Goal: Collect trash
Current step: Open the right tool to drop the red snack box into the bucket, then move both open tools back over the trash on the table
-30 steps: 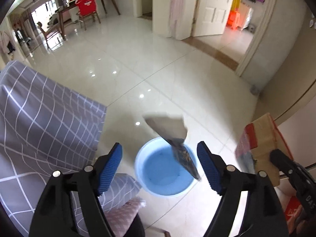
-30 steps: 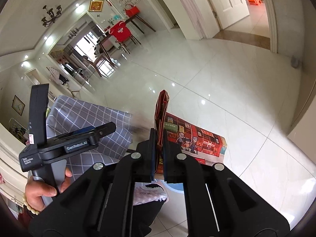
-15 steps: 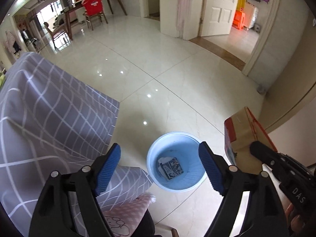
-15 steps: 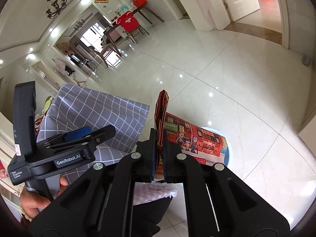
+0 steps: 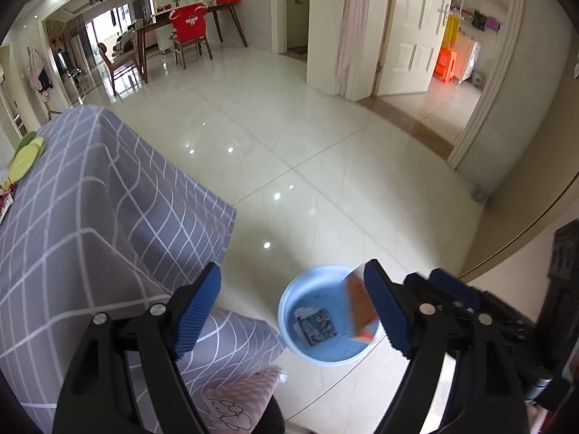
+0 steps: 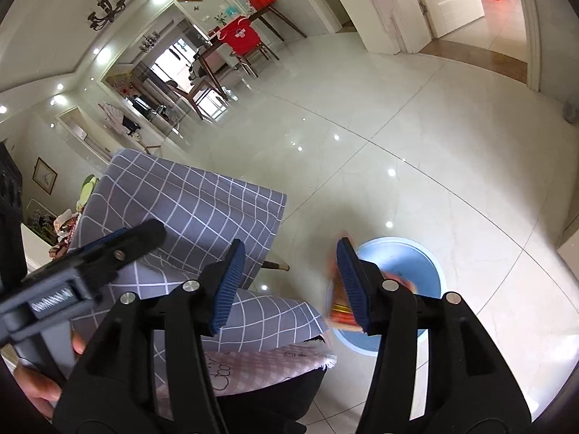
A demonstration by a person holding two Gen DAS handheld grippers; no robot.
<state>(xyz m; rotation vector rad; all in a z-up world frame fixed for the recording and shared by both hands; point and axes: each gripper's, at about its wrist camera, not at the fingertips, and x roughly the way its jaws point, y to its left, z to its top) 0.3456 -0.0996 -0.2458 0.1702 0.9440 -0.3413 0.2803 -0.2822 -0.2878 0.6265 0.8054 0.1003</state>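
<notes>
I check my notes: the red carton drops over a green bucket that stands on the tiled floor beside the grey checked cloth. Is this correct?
Not quite: the bucket is light blue, not green, as the left wrist view shows. The rest holds: the red carton drops over it on the tiled floor, beside the grey checked cloth.

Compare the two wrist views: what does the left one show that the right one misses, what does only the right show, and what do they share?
Only the left wrist view shows the printed wrapper lying flat in the bin's bottom.

Only the right wrist view shows the ceiling chandelier and the hand holding the left gripper's body.

Both show the blue bin, the blurred red box at its rim, and the grey checked cloth. The right gripper is opening, nothing pinched.
</notes>
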